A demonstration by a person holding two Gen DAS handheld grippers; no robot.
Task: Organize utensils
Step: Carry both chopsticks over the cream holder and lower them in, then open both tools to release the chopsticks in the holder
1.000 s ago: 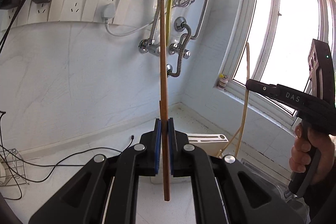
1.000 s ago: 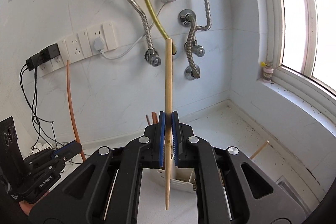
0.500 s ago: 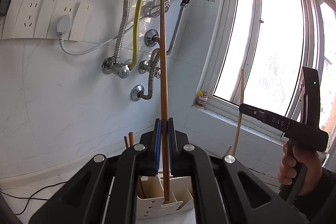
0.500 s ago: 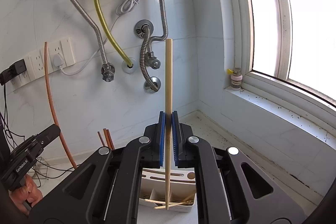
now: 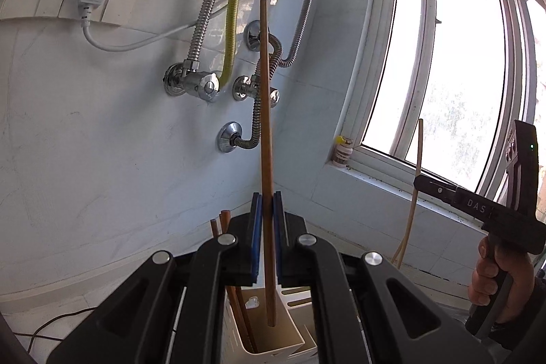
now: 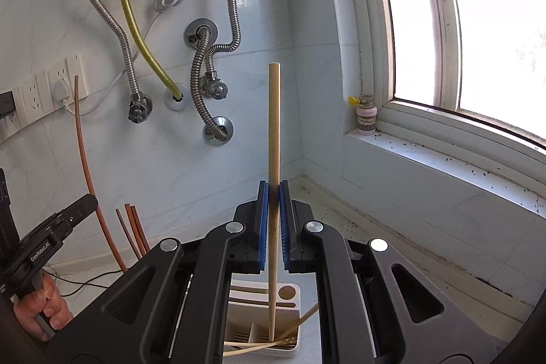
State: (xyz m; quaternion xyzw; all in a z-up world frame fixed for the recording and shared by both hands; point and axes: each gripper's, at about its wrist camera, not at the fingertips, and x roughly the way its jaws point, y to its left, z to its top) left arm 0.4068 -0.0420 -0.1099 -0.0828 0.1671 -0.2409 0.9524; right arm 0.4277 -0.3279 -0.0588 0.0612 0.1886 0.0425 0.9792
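Two views, one relation: each chopstick held upright above its compartment of the white holder.

Left wrist view, grip: left gripper (image 5: 267, 234) clamped on the brown chopstick (image 5: 265, 139), blue pads pressing both sides.
Left wrist view, long axis: upright, nearly vertical; lower tip hangs over the open left compartment of the white holder (image 5: 273, 345), which lies directly below the jaws.
Left wrist view, contents: other brown chopsticks (image 5: 218, 224) lean in that compartment, just left of the hanging tip.
Left wrist view, neighbour: right gripper (image 5: 477, 210) at far right in a hand (image 5: 494, 278), carrying a pale stick upright.

Right wrist view, grip: right gripper (image 6: 273, 227) closed on the pale chopstick (image 6: 274, 132).
Right wrist view, long axis: upright; lower tip hangs over the holder's (image 6: 297, 343) right compartment, where pale chopsticks (image 6: 259, 345) lie slanted.
Right wrist view, judgement: both tips seem lined up over matching colours; a straight descent looks sufficient. Whether either tip is already inside the rim cannot be told.
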